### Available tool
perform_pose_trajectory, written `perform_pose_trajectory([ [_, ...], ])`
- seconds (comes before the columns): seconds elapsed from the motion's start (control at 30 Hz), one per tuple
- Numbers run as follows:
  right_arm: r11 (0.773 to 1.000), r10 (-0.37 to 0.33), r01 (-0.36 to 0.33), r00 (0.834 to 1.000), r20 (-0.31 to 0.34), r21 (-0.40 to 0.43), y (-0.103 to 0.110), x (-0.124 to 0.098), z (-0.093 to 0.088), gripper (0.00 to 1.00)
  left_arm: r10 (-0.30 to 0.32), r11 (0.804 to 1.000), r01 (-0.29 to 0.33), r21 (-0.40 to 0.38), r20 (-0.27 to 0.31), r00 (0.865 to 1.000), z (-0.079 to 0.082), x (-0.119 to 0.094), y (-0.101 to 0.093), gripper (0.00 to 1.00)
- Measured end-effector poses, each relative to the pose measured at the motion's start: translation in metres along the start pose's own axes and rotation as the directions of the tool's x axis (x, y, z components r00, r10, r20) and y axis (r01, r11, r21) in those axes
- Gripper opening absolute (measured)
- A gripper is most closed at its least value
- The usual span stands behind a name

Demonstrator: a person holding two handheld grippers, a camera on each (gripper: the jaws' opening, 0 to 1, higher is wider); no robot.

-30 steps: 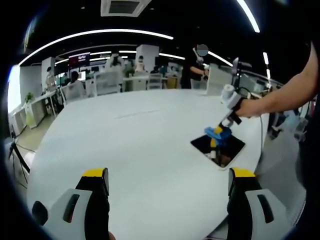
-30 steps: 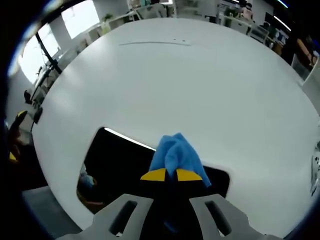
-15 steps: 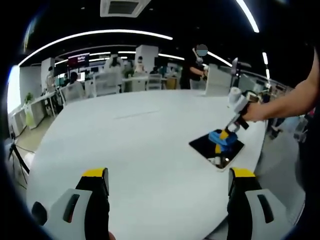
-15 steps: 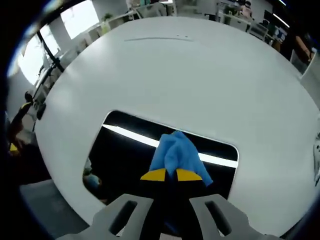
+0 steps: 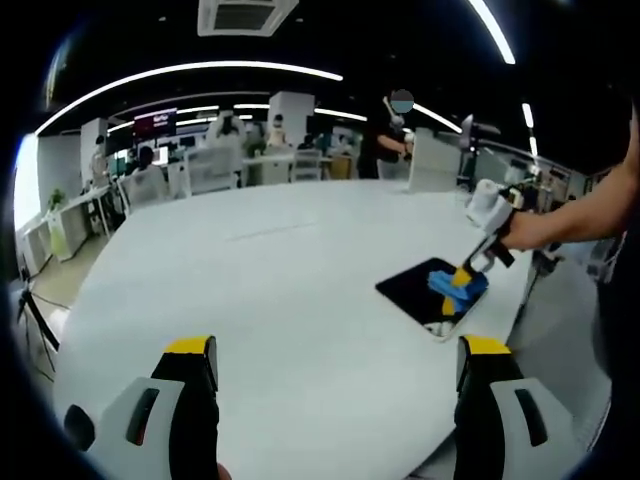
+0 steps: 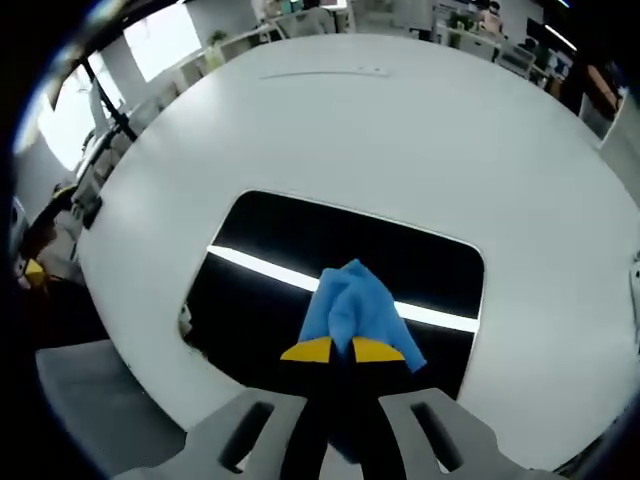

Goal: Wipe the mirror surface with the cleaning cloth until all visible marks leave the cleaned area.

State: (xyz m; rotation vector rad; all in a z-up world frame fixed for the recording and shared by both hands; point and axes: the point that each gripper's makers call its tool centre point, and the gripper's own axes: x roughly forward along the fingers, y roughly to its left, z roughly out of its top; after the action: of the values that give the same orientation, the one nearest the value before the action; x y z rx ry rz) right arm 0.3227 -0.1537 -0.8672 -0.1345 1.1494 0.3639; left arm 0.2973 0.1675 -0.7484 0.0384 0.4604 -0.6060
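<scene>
- Left gripper view: the left tool (image 5: 335, 375) hangs spread and empty over the table (image 5: 260, 290). The mirror (image 5: 432, 296) lies at the table's right edge, where the right tool (image 5: 466, 279) presses the cleaning cloth (image 5: 457, 286) to it; a second ago the cloth sat further in from that edge.
- Right gripper view: the right tool (image 6: 345, 350) pinches the cleaning cloth (image 6: 350, 305) mid-wipe on the mirror (image 6: 300, 240), whose far part has come into sight. The next stroke likely calls for steady contact across unwiped glass.

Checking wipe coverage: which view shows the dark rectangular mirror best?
The right gripper view: the dark rectangular mirror lies large and close under the blue cleaning cloth. In the left gripper view it is small, near the table edge.
</scene>
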Motion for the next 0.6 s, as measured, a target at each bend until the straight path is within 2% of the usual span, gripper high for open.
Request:
perform_pose_trajectory([
  [0.2, 1.0, 0.006, -0.006, 1.0, -0.007, 0.006, 0.005, -0.005, -0.01, 0.0, 0.003, 1.0, -0.003, -0.006, 0.004, 1.0, -0.002, 0.001, 0.0, 1.0],
  [0.43, 1.0, 0.014, -0.014, 1.0, -0.012, 0.02, 0.012, -0.008, -0.019, 0.0, 0.006, 1.0, -0.006, -0.01, 0.027, 1.0, 0.005, 0.004, 0.002, 0.99],
  [0.6, 0.999, 0.018, -0.018, 1.0, -0.009, 0.047, 0.016, -0.01, -0.026, 0.0, 0.008, 1.0, -0.008, -0.015, 0.02, 1.0, 0.001, 0.005, 0.003, 0.99],
])
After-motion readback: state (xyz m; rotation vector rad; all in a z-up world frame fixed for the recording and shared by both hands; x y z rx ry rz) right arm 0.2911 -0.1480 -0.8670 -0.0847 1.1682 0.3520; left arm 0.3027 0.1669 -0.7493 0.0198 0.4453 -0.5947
